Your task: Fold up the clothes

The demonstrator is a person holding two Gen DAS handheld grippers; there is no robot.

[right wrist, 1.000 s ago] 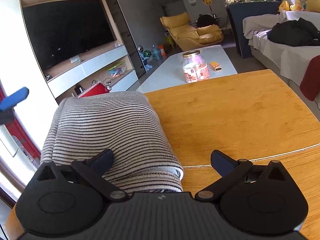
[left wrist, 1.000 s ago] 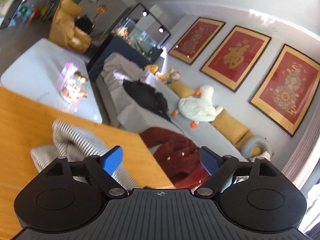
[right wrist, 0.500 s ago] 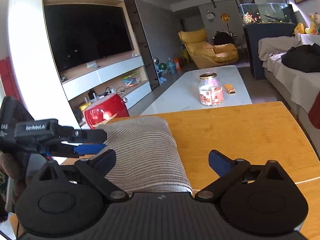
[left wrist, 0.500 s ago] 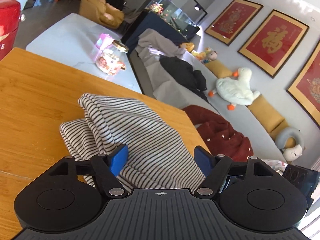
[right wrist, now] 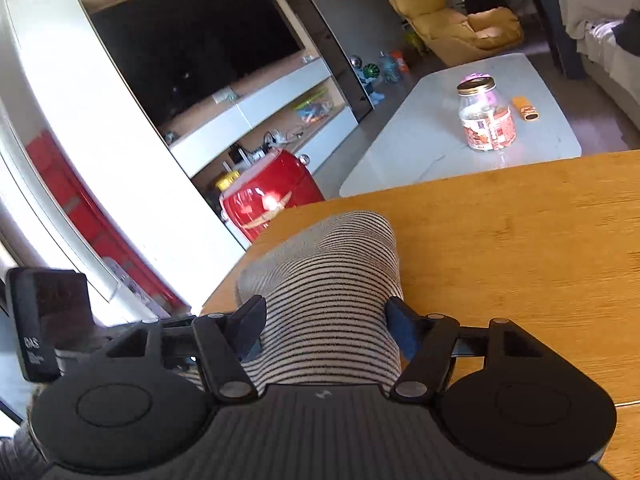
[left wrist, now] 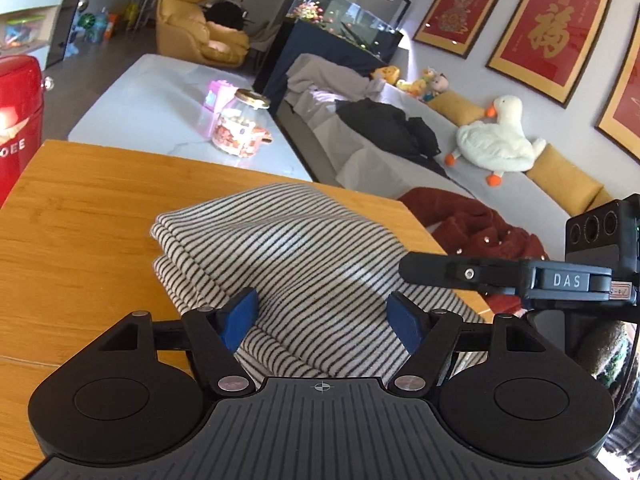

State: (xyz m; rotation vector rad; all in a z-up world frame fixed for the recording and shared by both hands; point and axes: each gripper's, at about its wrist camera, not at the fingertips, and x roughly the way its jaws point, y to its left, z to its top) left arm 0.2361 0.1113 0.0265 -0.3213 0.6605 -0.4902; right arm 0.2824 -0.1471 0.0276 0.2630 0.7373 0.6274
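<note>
A folded black-and-white striped garment [left wrist: 288, 248] lies in layers on the wooden table [left wrist: 80, 216]. My left gripper [left wrist: 324, 316] is open, its blue pads either side of the garment's near end, just above it. My right gripper [right wrist: 324, 326] is open too, its fingers straddling the garment's other end [right wrist: 332, 280], close to or touching the cloth. The right gripper's finger [left wrist: 472, 272] also shows at the right of the left wrist view, lying over the garment's edge. The left gripper's body [right wrist: 44, 320] shows at the far left of the right wrist view.
A red appliance [right wrist: 264, 204] stands beyond the table's left edge. A white coffee table [right wrist: 460, 136] carries a glass jar [right wrist: 486, 120]. A grey sofa [left wrist: 400, 160] holds a dark red coat [left wrist: 476, 232], black clothes and a plush duck.
Both grippers moved in over the striped garment from opposite ends and their jaws narrowed somewhat around it. The garment now lies flatter and more neatly stacked.
</note>
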